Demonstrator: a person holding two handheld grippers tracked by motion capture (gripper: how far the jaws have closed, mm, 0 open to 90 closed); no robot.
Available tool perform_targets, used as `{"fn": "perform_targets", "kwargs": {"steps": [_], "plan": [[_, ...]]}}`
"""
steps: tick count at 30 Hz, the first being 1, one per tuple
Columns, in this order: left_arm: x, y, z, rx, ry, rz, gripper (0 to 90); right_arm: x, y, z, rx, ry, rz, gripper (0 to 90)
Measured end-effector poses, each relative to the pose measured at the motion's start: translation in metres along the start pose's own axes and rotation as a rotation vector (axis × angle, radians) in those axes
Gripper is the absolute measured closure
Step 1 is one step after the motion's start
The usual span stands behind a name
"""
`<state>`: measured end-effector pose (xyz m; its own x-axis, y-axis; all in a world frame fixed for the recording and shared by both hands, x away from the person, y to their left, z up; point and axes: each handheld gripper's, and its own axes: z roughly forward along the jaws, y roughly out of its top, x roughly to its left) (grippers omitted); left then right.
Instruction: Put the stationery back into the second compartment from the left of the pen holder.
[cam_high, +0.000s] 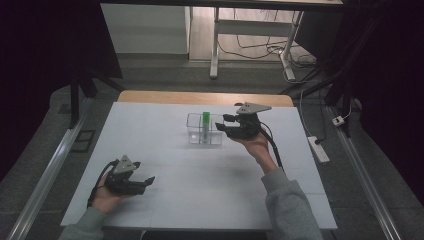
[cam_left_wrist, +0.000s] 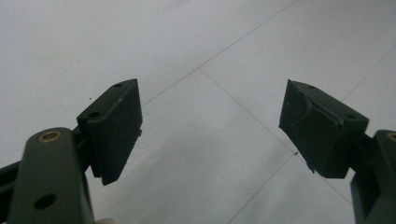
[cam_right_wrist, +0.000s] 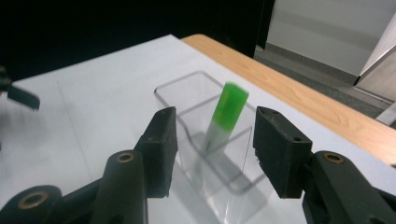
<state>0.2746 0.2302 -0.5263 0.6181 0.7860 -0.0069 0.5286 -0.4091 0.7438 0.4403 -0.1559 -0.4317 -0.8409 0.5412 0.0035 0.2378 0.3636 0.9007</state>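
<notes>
A green-capped marker (cam_high: 205, 126) stands tilted inside a clear plastic box (cam_high: 194, 131), a little above the middle of the high view; its green cap pokes above the rim and its pale barrel leans down toward the box floor. In the right gripper view the marker (cam_right_wrist: 225, 114) sits at centre frame, beyond the near wall of the box (cam_right_wrist: 236, 154), framed by the two black jaws.

The right gripper (cam_high: 223, 123) is just right of the box in the high view, level with its rim, jaws pointing left at it. Its jaws stand moderately wide with nothing between the pads; the marker lies farther off than the tips, and I cannot tell whether the tips touch the box wall.

The left gripper (cam_high: 145, 183) rests at the lower left of the high view, well apart from the box, on the white table cover (cam_high: 210, 185). In the left gripper view its jaws gape wide over bare cover (cam_left_wrist: 201, 140), holding nothing.

This looks like the approach stage: the right gripper is lined up on the marker, and no grasp has been made. The next move probably calls for lifting the tips over the near wall, straddling the green cap, then closing on it. The tilt means that the jaws should match the marker's lean, or the box may be nudged.
</notes>
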Motion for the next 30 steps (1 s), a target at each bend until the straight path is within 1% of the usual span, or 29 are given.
{"fn": "perform_targets", "kwargs": {"steps": [3, 6, 10, 14, 20, 24, 28, 30], "plan": [[0.0, 0.0, 0.0, 0.001, 0.0, 0.001, 21.2, 0.002, -0.006, -0.01, 0.012, 0.003, -0.001, 48.8], [0.0, 0.0, 0.0, 0.0, 0.0, 0.001, 21.2, 0.005, -0.013, -0.019, 0.036, 0.004, 0.003, 47.9], [0.001, 0.001, 0.001, 0.0, 0.001, 0.0, 21.2, 0.007, -0.021, -0.032, 0.057, -0.001, 0.007, 45.3], [0.001, 0.002, 0.002, 0.0, 0.002, 0.003, 21.3, 0.009, -0.032, -0.043, 0.073, -0.018, 0.012, 43.9], [0.001, 0.003, 0.004, -0.001, -0.001, 0.007, 21.2, 0.011, -0.054, -0.058, 0.076, -0.047, 0.028, 42.2], [0.002, 0.003, 0.004, -0.001, -0.001, 0.003, 21.2, 0.013, -0.068, -0.069, 0.092, -0.06, 0.029, 41.1], [0.002, 0.003, 0.004, 0.0, -0.002, 0.002, 21.2, 0.012, -0.081, -0.082, 0.106, -0.073, 0.049, 40.4], [0.002, 0.003, 0.005, 0.002, -0.002, 0.002, 21.1, 0.012, -0.088, -0.088, 0.108, -0.069, 0.059, 39.7]]}}
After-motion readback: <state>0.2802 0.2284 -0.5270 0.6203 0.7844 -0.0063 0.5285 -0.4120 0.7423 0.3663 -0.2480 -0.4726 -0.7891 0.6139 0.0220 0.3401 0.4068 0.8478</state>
